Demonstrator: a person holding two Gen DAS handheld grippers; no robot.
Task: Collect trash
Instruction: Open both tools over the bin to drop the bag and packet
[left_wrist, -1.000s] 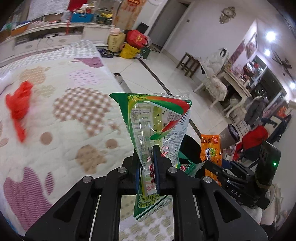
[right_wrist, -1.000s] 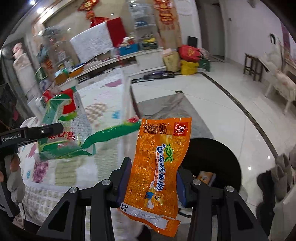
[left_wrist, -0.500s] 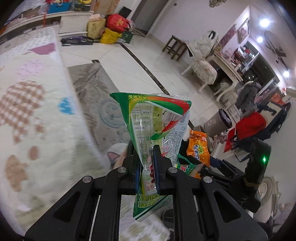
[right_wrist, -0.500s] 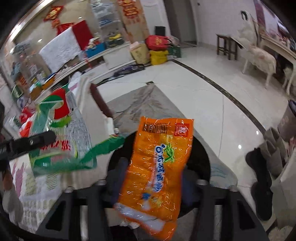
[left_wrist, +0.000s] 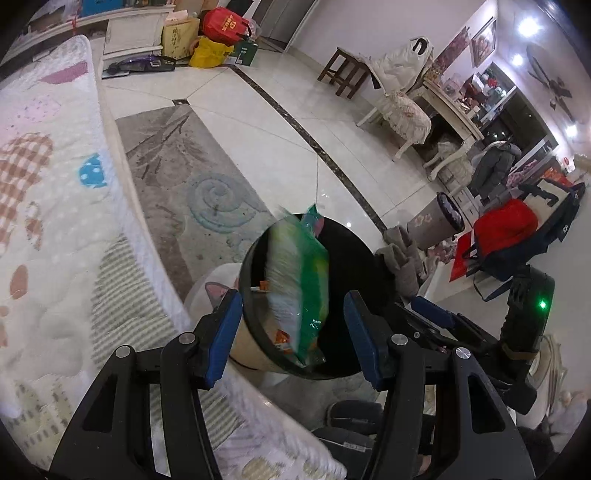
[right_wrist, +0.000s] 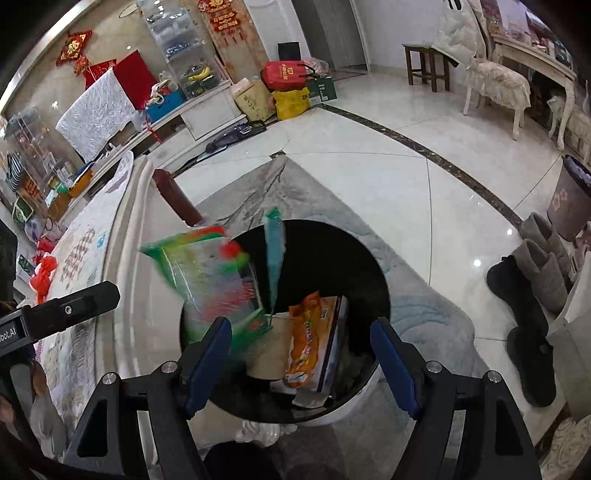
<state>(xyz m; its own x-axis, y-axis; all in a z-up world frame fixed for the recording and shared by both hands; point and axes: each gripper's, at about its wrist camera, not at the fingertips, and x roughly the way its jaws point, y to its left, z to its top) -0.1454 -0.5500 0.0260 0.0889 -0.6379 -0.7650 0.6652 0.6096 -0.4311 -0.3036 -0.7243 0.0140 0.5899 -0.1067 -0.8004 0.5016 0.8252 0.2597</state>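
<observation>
Left claw (left_wrist: 293, 334): fingers spread apart, gripping nothing. Right claw (right_wrist: 301, 363): fingers likewise apart and empty. Both hover over the black-lined trash bin (right_wrist: 373, 266), which stands on the grey rug (left_wrist: 177, 155) beside the bed (left_wrist: 48, 206). The green snack wrapper (left_wrist: 299, 288) is motion-blurred, free of either claw, at the bin's mouth. The orange snack wrapper (right_wrist: 306, 339) lies inside the bin among other rubbish.

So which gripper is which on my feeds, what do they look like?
Both look alike: the left gripper and right gripper have black angular frames with triangular cutouts, silver screws and blue pads. One body shows a green light, the other white lettering.
</observation>
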